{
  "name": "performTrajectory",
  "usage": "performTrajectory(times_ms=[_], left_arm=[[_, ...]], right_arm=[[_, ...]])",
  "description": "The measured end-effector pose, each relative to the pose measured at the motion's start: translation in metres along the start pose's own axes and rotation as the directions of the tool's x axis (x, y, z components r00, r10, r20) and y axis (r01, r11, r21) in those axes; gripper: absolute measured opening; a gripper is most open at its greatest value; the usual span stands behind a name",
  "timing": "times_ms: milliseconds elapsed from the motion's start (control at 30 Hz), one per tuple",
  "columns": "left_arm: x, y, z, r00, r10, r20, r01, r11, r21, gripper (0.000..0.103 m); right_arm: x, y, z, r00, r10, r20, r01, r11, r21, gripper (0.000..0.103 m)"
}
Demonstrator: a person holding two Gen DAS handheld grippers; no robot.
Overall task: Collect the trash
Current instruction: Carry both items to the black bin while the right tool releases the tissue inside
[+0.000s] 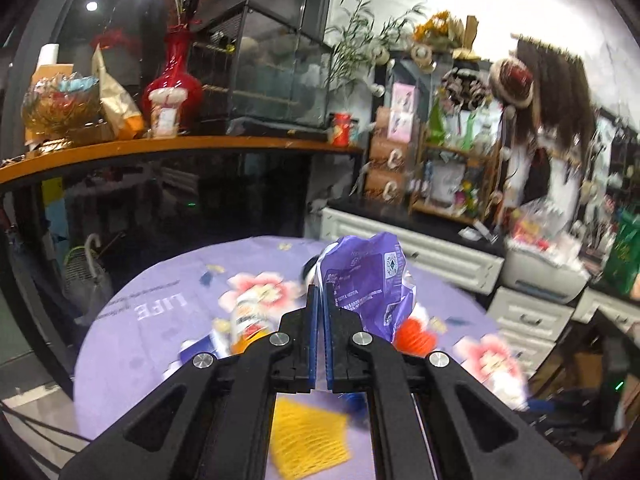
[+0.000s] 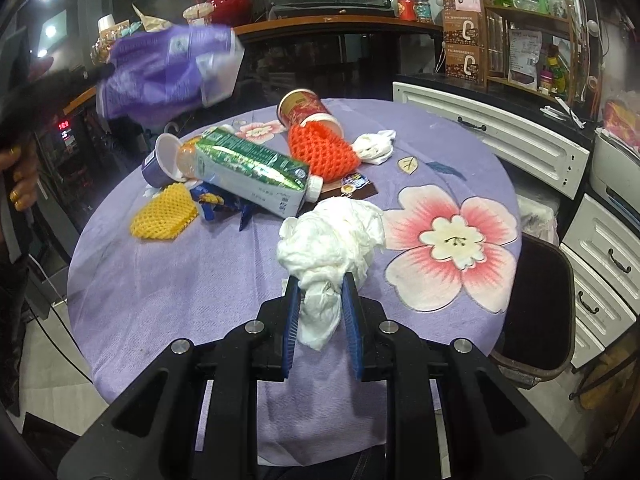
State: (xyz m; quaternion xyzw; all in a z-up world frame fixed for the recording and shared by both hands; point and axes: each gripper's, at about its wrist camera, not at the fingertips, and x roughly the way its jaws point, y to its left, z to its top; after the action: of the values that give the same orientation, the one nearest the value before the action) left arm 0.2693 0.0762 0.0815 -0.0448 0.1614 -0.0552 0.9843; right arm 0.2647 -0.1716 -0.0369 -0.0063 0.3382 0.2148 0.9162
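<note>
My left gripper (image 1: 321, 289) is shut on a crumpled purple plastic bag (image 1: 370, 276) and holds it above the round table; the bag also shows in the right wrist view (image 2: 168, 72), raised at the far left. My right gripper (image 2: 320, 282) is shut on a crumpled white tissue wad (image 2: 332, 240) just above the purple floral tablecloth (image 2: 180, 280). On the table lie a green drink carton (image 2: 252, 172), a yellow foam net (image 2: 164, 212), an orange foam net (image 2: 324, 148), a red paper cup (image 2: 308, 110), a purple cup (image 2: 160, 160), a blue wrapper (image 2: 212, 200) and a small white tissue (image 2: 374, 146).
A dark bin (image 2: 532, 300) stands right of the table, beside white drawers (image 2: 600, 264). A wooden shelf with a red vase (image 1: 172, 80) and a glass tank (image 1: 276, 76) runs behind the table. A person's hand (image 2: 20, 176) shows at the left edge.
</note>
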Motion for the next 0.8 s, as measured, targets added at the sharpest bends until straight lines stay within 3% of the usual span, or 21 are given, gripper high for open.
performTrajectory(times_ms=[233,467,700,800], left_arm=[[0.009,-0.063,0.028,0.991,-0.125,0.041,0.123,0.992,0.032,0.003],[0.044,-0.138,0.024,0.962,-0.273,-0.008,0.274,0.961,0.033,0.003],[0.088,-0.206,-0.003,0.926,-0.361,-0.111,0.367,0.929,0.037,0.003],[0.106,-0.230,-0.015,0.913,-0.377,-0.157,0.388,0.920,0.047,0.003]], right_arm=[[-0.027,-0.031,0.008,0.998,-0.043,0.048,0.041,0.998,0.038,0.022],[-0.052,-0.088,0.007,0.990,-0.129,0.062,0.120,0.984,0.129,0.022],[-0.024,-0.165,-0.016,0.967,-0.253,-0.027,0.253,0.944,0.213,0.022],[0.003,-0.204,-0.034,0.961,-0.264,-0.088,0.278,0.920,0.278,0.022]])
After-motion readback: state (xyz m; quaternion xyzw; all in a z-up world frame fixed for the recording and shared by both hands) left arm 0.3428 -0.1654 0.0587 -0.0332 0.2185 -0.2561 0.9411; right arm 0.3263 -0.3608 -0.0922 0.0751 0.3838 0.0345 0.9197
